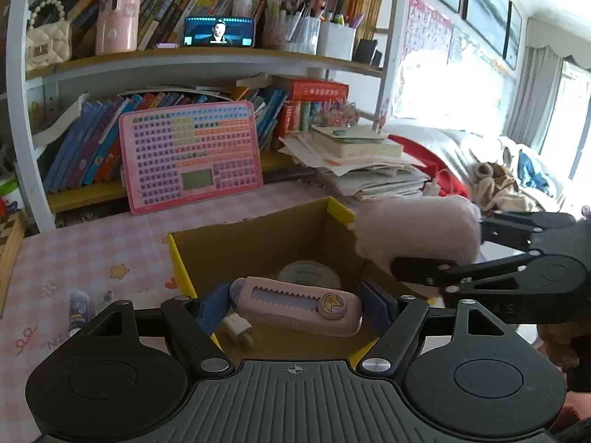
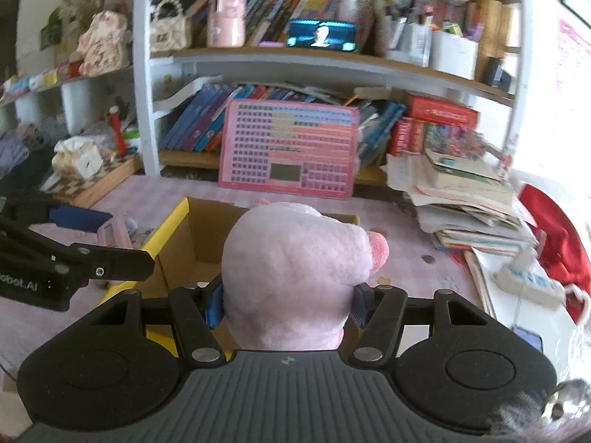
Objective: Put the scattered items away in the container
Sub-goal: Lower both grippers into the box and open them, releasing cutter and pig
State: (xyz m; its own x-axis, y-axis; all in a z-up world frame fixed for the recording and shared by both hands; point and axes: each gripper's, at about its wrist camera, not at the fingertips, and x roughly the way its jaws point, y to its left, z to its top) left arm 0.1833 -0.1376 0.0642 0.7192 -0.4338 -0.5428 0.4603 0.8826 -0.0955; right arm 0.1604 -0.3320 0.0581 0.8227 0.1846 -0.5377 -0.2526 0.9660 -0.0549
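Left gripper (image 1: 295,308) fingers hold the pink cutter (image 1: 295,310), right gripper (image 2: 286,304) the plush (image 2: 295,277). Get both above the box (image 1: 258,236), then release low.

Black tool (image 1: 295,308) linkages, silver screws, blue pads (image 1: 212,308)

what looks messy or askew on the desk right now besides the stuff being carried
The paper pile at the desk's right end is fanned out crookedly, with sheets jutting past each other under a thick book. A small tube lies loose on the tablecloth beside the cardboard box.
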